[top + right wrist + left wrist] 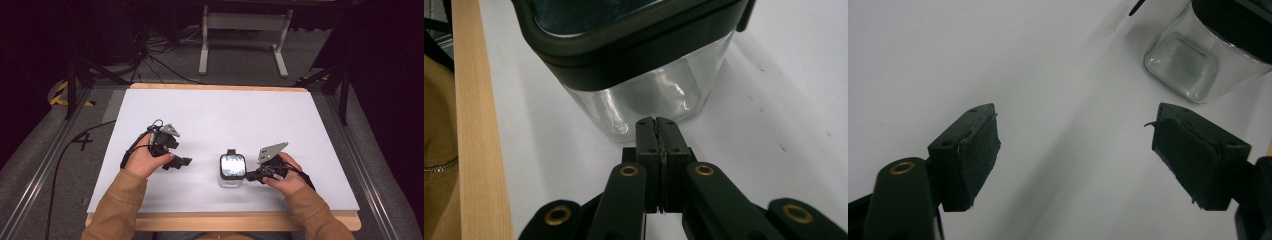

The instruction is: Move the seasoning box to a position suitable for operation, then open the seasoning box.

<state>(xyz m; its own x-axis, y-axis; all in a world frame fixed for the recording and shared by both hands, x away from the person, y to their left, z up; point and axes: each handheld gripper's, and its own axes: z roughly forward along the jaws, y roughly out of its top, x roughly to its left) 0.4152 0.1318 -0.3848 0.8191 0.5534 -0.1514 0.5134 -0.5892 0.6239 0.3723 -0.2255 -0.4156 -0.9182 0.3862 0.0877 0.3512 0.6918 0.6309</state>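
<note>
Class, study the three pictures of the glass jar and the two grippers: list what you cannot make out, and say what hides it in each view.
- Jar contents: high view, glare on the lid; too small.
- Jar's top: left gripper view, cut by the upper edge.
- Jar's far side: right gripper view, cut by the top edge.
- Right gripper tips: high view, too small to tell whether they touch the jar.

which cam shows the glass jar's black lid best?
High view: the lid faces the camera, its whole square outline visible on the jar. The right gripper view shows just one lid edge from low down, behind the shut right gripper. The left gripper view catches a lid corner.
</note>
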